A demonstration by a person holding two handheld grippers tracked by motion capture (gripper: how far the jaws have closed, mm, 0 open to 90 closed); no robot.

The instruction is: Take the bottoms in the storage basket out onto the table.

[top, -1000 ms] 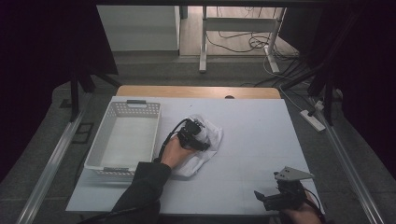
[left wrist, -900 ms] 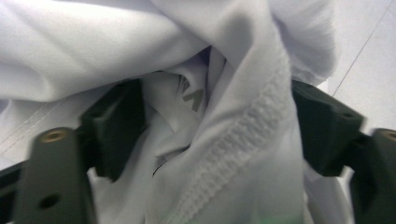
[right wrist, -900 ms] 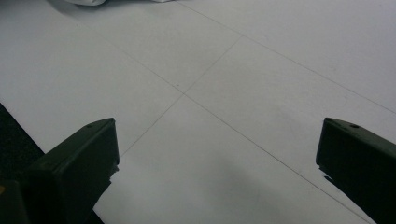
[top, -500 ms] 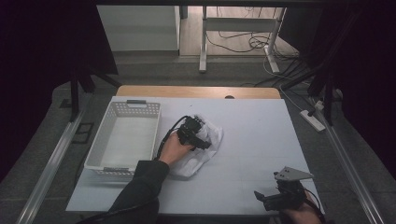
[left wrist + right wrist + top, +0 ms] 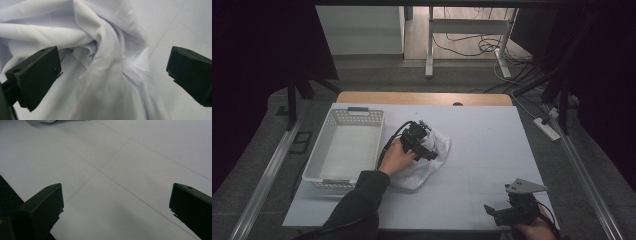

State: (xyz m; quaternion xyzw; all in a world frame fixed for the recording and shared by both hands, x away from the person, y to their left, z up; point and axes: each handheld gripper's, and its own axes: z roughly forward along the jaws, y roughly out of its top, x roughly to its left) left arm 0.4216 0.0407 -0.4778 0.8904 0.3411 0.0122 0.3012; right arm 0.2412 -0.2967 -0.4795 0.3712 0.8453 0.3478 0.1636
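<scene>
While your left gripper (image 5: 110, 82) hangs over the cloth (image 5: 100, 50), jaws wide, a bunched fold sits between them, seemingly lined up for pinching; your right gripper (image 5: 115, 210) waits wide over bare bench (image 5: 140, 157).

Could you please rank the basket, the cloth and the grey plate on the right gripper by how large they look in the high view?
1. Basket: largest.
2. Cloth: smaller, though the left gripper and hand cover part of it.
3. Grey plate: smallest, despite lying nearest the camera.
</scene>
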